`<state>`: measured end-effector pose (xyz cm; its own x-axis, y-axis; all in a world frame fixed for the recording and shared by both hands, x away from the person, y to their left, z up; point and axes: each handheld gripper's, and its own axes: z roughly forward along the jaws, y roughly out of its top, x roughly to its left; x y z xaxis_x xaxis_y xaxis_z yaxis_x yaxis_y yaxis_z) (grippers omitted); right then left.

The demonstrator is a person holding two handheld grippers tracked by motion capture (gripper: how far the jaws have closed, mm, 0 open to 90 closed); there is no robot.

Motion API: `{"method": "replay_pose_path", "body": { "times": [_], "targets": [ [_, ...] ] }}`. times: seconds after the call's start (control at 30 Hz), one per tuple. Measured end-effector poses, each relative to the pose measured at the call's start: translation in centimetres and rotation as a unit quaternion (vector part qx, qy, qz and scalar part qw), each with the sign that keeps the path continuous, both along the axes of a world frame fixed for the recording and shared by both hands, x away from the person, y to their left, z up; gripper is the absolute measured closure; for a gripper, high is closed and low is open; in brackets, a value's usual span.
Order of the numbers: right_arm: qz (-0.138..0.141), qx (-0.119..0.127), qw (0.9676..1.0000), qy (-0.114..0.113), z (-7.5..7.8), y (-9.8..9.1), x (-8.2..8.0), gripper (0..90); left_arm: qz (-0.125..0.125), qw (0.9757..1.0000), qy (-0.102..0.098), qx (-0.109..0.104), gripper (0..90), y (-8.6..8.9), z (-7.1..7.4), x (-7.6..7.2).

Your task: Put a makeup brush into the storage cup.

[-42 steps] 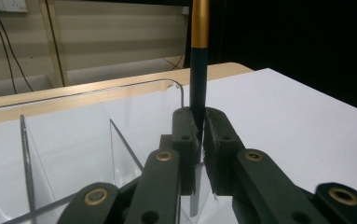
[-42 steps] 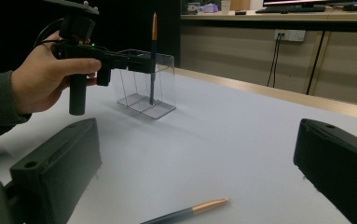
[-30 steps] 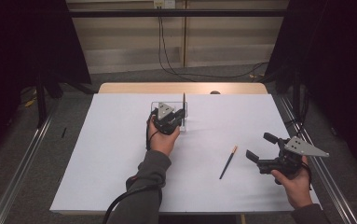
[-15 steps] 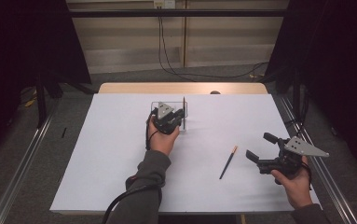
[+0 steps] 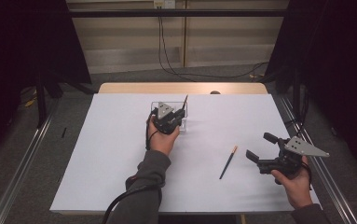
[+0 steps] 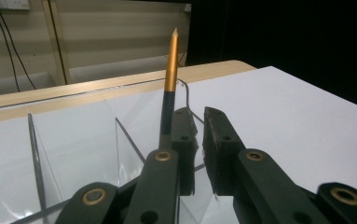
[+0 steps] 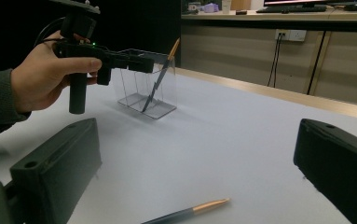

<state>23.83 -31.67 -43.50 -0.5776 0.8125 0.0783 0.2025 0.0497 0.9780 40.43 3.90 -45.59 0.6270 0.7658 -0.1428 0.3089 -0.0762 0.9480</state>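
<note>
A black-and-gold pen (image 6: 168, 93) leaned inside the clear acrylic holder (image 5: 181, 112) on the desk (image 5: 97, 154), beside the left hand-held gripper (image 6: 199, 135), jaws pressed together. Near the holder, a second pen (image 5: 228, 162) awaited the spread right hand-held gripper (image 5: 259, 148), seemingly next.

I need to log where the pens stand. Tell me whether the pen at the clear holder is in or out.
In. The pen leans tilted inside the clear holder, gold end above the rim.

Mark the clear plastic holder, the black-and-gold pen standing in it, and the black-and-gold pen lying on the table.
clear plastic holder (image 7: 163, 70), right gripper view, front wall.
black-and-gold pen standing in it (image 6: 171, 65), left gripper view, gold upper barrel.
black-and-gold pen lying on the table (image 5: 227, 164), high view, dark mid-barrel.
</note>
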Motion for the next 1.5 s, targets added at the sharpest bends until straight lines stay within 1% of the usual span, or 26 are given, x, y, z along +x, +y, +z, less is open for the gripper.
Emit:
{"method": "replay_pose_path", "body": {
  "times": [0.13, 0.17, 0.27, 0.3, 0.47, 0.5, 0.53, 0.57, 0.6, 0.63, 0.7, 0.73, 0.8, 0.83, 0.9, 0.97, 1.07, 1.13, 1.17, 1.2, 1.23, 1.3, 1.37, 1.4, 1.47, 1.5],
  "targets": [
    [0.0, 0.0, 1.0, 0.0, 0.0, 0.0, 0.0, 0.5, 0.0, 1.0, 0.001, -0.001, 82.5, 0.0, 0.0, 0.0],
    [0.001, 0.0, 1.0, -0.001, 0.0, 0.0, 0.0, 0.5, 0.001, 1.0, 0.002, 0.002, 82.2, 0.1, 0.1, 0.0],
    [0.0, 0.0, 1.0, 0.0, 0.0, 0.0, 0.0, 0.5, 0.001, 1.0, 0.0, 0.003, 81.6, 0.1, 0.1, 0.0],
    [0.001, -0.001, 1.0, -0.001, 0.0, 0.0, 0.0, 0.5, 0.0, 1.0, 0.0, -0.003, 81.3, 0.1, 0.1, -0.1],
    [0.002, -0.002, 1.0, -0.002, 0.0, 0.0, 0.0, 0.5, -0.003, 1.0, -0.004, -0.004, 80.3, 0.2, 0.4, -0.1],
    [0.003, -0.002, 1.0, -0.001, 0.0, 0.0, 0.0, 0.5, -0.001, 1.0, -0.004, -0.001, 79.8, 0.2, 0.5, -0.1],
    [0.001, -0.003, 1.0, -0.002, 0.0, 0.1, 0.1, 0.5, 0.001, 1.0, -0.007, -0.004, 79.0, 0.2, 0.5, -0.1],
    [0.001, -0.003, 1.0, -0.002, 0.0, 0.1, 0.0, 0.5, -0.004, 0.9999, -0.007, -0.008, 77.8, 0.2, 0.6, -0.1],
    [0.003, -0.003, 1.0, -0.002, 0.0, 0.1, 0.1, 0.5, -0.002, 1.0, -0.005, -0.005, 77.6, 0.2, 0.7, -0.2],
    [0.002, -0.004, 1.0, -0.002, 0.0, 0.1, 0.0, 0.5, -0.001, 1.0, -0.008, -0.005, 77.3, 0.2, 0.7, -0.2],
    [0.003, -0.005, 1.0, -0.002, 0.0, 0.1, 0.1, 0.5, -0.005, 0.9999, -0.01, -0.01, 76.4, 0.2, 0.8, -0.2],
    [0.002, -0.005, 1.0, -0.002, 0.0, 0.1, 0.1, 0.5, -0.003, 0.9999, -0.01, -0.007, 75.8, 0.2, 0.9, -0.3],
    [0.002, -0.004, 1.0, 0.0, 0.0, 0.1, 0.0, 0.5, -0.008, 0.9998, -0.011, -0.011, 74.1, 0.2, 1.0, -0.3],
    [0.004, -0.004, 1.0, 0.0, 0.0, 0.1, 0.1, 0.5, -0.007, 0.9999, -0.009, -0.006, 73.5, 0.2, 1.0, -0.3],
    [0.003, -0.006, 1.0, -0.001, 0.0, 0.1, 0.1, 0.5, -0.011, 0.9998, -0.012, -0.013, 71.8, 0.2, 1.1, -0.3],
    [0.004, -0.006, 1.0, -0.001, 0.0, 0.1, 0.1, 0.5, -0.011, 0.9998, -0.013, -0.01, 70.3, 0.3, 1.3, -0.4],
    [0.002, -0.006, 1.0, 0.0, 0.0, 0.2, 0.1, 0.5, -0.011, 0.9997, -0.013, -0.017, 67.6, 0.4, 1.5, -0.4],
    [0.004, -0.006, 1.0, -0.001, 0.0, 0.2, 0.1, 0.5, -0.016, 0.9996, -0.014, -0.02, 65.2, 0.5, 1.6, -0.4],
    [0.003, -0.005, 1.0, -0.001, 0.0, 0.2, 0.1, 0.5, -0.014, 0.9997, -0.013, -0.015, 64.5, 0.5, 1.7, -0.5],
    [0.003, -0.005, 1.0, -0.001, 0.0, 0.2, 0.1, 0.5, -0.018, 0.9996, -0.016, -0.015, 64.5, 0.6, 1.7, -0.5],
    [0.004, -0.006, 1.0, -0.001, -0.1, 0.2, 0.1, 0.5, -0.019, 0.9995, -0.015, -0.019, 64.0, 0.6, 1.7, -0.5],
    [0.005, -0.006, 1.0, -0.001, -0.1, 0.2, 0.1, 0.5, -0.019, 0.9995, -0.018, -0.016, 60.5, 0.6, 1.8, -0.6],
    [0.005, -0.006, 1.0, -0.002, 0.0, 0.3, 0.1, 0.5, -0.025, 0.9994, -0.016, -0.016, 60.0, 0.7, 1.9, -0.6],
    [0.004, -0.008, 1.0, -0.002, 0.0, 0.3, 0.1, 0.5, -0.024, 0.9994, -0.015, -0.019, 58.7, 0.7, 1.9, -0.6],
    [0.006, -0.01, 0.9999, -0.001, -0.1, 0.3, 0.1, 0.5, -0.025, 0.9995, -0.013, -0.016, 57.5, 0.9, 2.1, -0.7],
    [0.006, -0.009, 0.9999, -0.001, -0.1, 0.3, 0.1, 0.5, -0.028, 0.9992, -0.015, -0.025, 56.6, 0.8, 2.1, -0.7]
  ]
}}
